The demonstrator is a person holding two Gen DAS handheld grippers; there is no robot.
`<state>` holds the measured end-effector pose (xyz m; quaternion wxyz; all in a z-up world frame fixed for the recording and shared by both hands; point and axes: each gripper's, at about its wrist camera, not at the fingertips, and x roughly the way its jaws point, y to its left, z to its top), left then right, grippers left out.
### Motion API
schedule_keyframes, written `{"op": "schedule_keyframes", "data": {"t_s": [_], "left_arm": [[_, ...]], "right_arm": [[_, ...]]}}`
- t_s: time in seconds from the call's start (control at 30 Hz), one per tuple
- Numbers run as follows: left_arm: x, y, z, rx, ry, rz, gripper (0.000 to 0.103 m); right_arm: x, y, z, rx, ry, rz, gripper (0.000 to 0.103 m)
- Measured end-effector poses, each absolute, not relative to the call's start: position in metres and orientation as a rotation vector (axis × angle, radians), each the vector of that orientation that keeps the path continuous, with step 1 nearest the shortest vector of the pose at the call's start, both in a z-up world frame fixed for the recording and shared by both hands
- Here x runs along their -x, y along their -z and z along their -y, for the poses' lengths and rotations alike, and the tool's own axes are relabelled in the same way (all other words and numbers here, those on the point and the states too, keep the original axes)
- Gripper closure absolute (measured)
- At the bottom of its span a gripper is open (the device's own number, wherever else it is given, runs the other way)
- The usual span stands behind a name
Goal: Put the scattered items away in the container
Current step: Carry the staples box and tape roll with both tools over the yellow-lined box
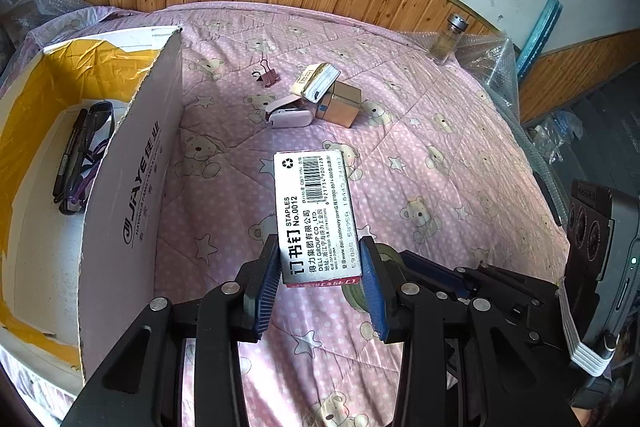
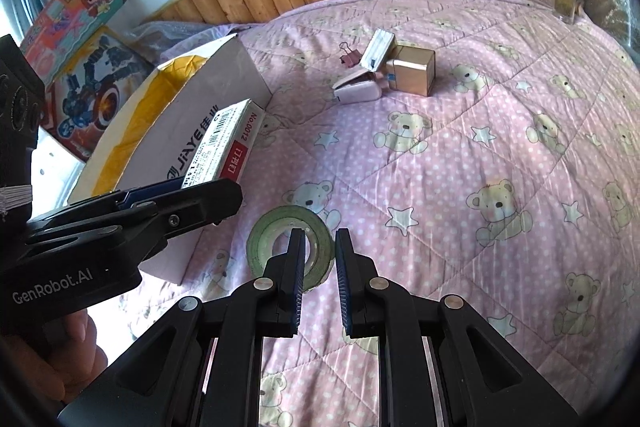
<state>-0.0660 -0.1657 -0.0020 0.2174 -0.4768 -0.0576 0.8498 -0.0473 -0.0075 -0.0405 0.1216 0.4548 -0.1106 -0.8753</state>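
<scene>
While the left gripper clamped a staple box above the quilt, the right gripper hung over a tape roll, jaws slightly apart, holding nothing.

Largest first: cardboard box stood at the quilt's left, pens inside; further back a gold cube, a card pack leaning on it, a pink stapler touching it, and a binder clip apart.
</scene>
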Motion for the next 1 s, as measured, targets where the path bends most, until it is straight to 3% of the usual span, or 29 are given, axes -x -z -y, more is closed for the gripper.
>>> {"op": "schedule_keyframes", "data": {"t_s": [1.0], "left_arm": [[0.003, -0.034, 0.247, 1.159, -2.413, 0.326, 0.063]], "right_arm": [[0.008, -0.013, 0.072, -1.199, 2.551, 0.187, 0.087]]}}
